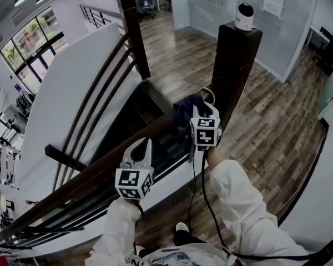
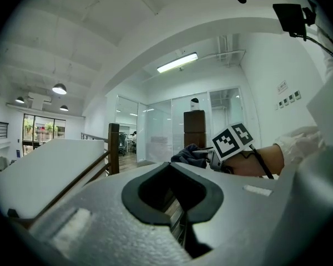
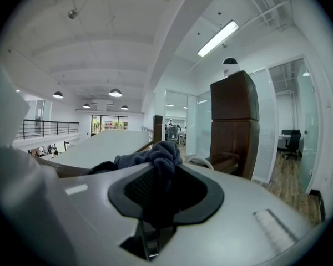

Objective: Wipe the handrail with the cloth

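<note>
The fingers of the right gripper (image 1: 198,111) are clamped on a bunched dark blue cloth (image 1: 186,105). A fold of it rises between them in the right gripper view. The cloth lies on top of a dark wooden handrail (image 1: 89,177), at the rail's upper end, just beside a tall square post (image 1: 236,65).

The fingers of the left gripper (image 1: 140,148) stand apart with nothing between them. This gripper hangs over the same handrail, lower down the slope and well apart from the cloth. Whether it touches the wood cannot be told.

A person in white sleeves holds both grippers and stands on a wood-plank floor (image 1: 277,121) at the top of a staircase. Dark steps (image 1: 136,112) drop away beyond the rail, beside a slanted white wall (image 1: 66,87).

As for progress, the cloth is gripped and set on the rail, so the wipe looks to be under way at the post end. Nothing in the pictures shows which stretches are already clean. The long run of rail sloping down to the person's left, past the left gripper, appears to be what is left to cover.
</note>
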